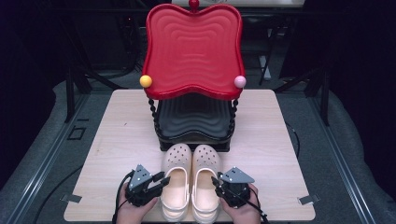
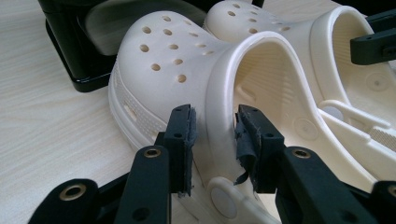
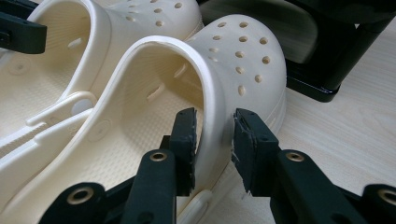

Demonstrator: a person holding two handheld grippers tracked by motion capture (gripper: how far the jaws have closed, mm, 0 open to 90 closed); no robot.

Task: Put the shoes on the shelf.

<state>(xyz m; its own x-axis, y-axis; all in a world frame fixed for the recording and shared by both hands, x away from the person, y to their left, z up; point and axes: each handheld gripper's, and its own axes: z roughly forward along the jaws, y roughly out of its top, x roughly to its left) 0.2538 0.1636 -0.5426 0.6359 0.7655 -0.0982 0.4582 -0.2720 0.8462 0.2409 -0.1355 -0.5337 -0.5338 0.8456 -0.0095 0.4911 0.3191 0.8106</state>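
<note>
Two cream clogs stand side by side, toes pointing away, at the table's near edge: the left clog [image 1: 176, 179] and the right clog [image 1: 206, 179]. My left gripper [image 1: 161, 180] straddles the outer side wall of the left clog [image 2: 168, 60]. In the left gripper view its pads [image 2: 186, 135] press that wall from outside and inside. My right gripper [image 1: 216, 182] has the outer wall of the right clog [image 3: 243, 60] the same way, with its pads [image 3: 186, 135] against both faces. A hand holds each gripper from below.
Just beyond the clogs' toes stands a two-tier rack with a red wavy tray [image 1: 194, 46] on top and a black tray [image 1: 194, 116] underneath, on beaded black posts. The wooden table [image 1: 121, 135] has bare room left and right of the rack.
</note>
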